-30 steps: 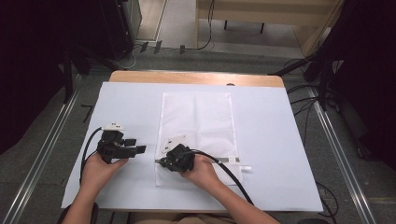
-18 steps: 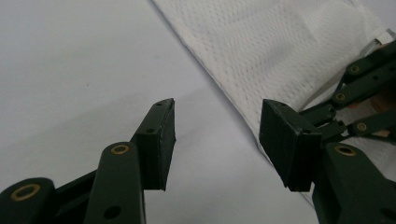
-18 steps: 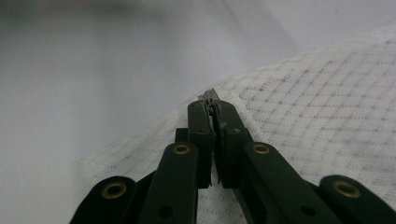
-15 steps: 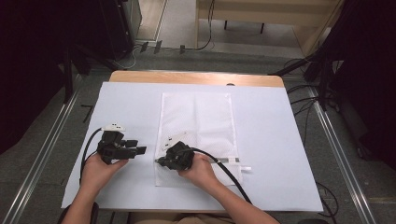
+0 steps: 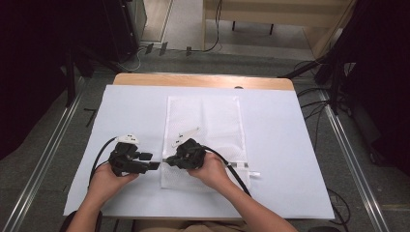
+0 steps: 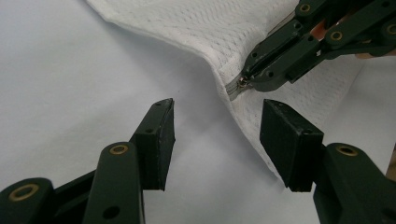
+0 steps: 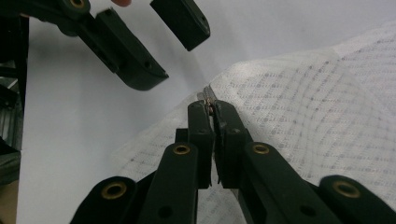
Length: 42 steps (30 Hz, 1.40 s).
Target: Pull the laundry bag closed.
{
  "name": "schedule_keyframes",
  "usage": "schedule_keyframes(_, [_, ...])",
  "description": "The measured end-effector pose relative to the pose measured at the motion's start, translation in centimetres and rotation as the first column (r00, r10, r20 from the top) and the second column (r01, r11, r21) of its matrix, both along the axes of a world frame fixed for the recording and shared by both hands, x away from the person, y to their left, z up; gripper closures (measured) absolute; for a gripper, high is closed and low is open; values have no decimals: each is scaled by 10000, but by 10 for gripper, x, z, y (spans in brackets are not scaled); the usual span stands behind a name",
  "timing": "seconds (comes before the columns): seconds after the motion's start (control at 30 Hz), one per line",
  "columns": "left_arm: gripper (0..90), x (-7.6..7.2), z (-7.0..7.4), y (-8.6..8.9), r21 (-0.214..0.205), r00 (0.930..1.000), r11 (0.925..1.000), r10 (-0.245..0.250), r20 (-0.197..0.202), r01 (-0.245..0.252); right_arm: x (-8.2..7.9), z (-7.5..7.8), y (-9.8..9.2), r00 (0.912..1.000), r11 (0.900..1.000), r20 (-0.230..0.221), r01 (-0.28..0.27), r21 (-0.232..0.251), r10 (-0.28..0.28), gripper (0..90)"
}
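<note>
A white sheet [image 5: 121,111] covers the bench [image 5: 145,79]. On it, near the person's edge, lies a white mesh bag [image 5: 212,121], its left hem lifted slightly where it is gripped. The right claw [image 7: 212,109] is clamped tight on the small metal zipper pull [image 6: 242,82] at that hem. The left claw [image 6: 217,126] sits just beside it, its jaws wide apart with nothing between them, having just been closing a little.

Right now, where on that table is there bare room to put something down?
Bare white sheet lies right of the mesh bag, and more to its left, beyond the left hand-held gripper. It is crowded at the bag's near-left corner, where the right hand-held gripper pinches the zipper pull.
</note>
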State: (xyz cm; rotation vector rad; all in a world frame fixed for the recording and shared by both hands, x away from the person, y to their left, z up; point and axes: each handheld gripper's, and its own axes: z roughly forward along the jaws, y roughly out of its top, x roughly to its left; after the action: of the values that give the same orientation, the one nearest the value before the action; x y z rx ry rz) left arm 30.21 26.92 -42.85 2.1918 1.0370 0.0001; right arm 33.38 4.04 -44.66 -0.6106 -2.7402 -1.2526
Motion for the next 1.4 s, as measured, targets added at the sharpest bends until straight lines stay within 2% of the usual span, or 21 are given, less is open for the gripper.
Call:
schedule_keyframes(0.1, [441, 1, -3, -3, -199, 9999, 9997, -129, -101, 127, 0, 2, 1, 10000, 10000, -40, 31, -2, -31, 878])
schedule_keyframes(0.3, [438, 1, -8, -11, 42, 9986, 9986, -532, -66, 533, 1, 6, 0, 10000, 10000, -13, 50, 8, -49, 878])
schedule_keyframes(0.4, [439, 1, -9, -14, 90, 9985, 9985, -535, -135, 536, 2, 7, -1, 10000, 10000, -41, 47, 51, -47, 877])
schedule_keyframes(0.57, [446, 4, -10, -16, -120, 9979, 9983, -576, -303, 573, 1, 12, -1, 9999, 9999, -99, 70, 156, -69, 878])
schedule_keyframes(0.77, [470, 7, -10, -21, -266, 9977, 9978, -620, -263, 613, 2, 16, -2, 9999, 9997, -120, 77, 239, -74, 878])
schedule_keyframes(0.87, [509, 9, -10, -23, -339, 9974, 9973, -663, -275, 653, 2, 17, -1, 9999, 9996, -109, 14, 291, -11, 878])
schedule_keyframes(1.03, [614, 10, -11, -26, -184, 9958, 9966, -816, -423, 808, 2, 18, 0, 9999, 9998, -128, -40, 199, 42, 878])
schedule_keyframes(1.1, [691, 10, -11, -27, -87, 9951, 9968, -798, -580, 795, 1, 18, 0, 9999, 9998, -105, -118, 159, 120, 878])
schedule_keyframes(1.17, [781, 11, -11, -28, -183, 9950, 9972, -742, -676, 731, 1, 18, 0, 9998, 9998, -111, -150, 100, 151, 878])
schedule_keyframes(1.2, [781, 11, -11, -27, -143, 9948, 9975, -705, -739, 696, 1, 18, 0, 9998, 9998, -111, -150, 100, 151, 878])
schedule_keyframes(1.27, [851, 11, -10, -26, -156, 9949, 9985, -529, -863, 518, 1, 18, 0, 9998, 9999, -114, -154, 79, 155, 878])
schedule_keyframes(1.4, [875, 11, -9, -26, -212, 9937, 9983, -559, -966, 541, 1, 18, -1, 9999, 9999, -55, -151, 47, 151, 878])
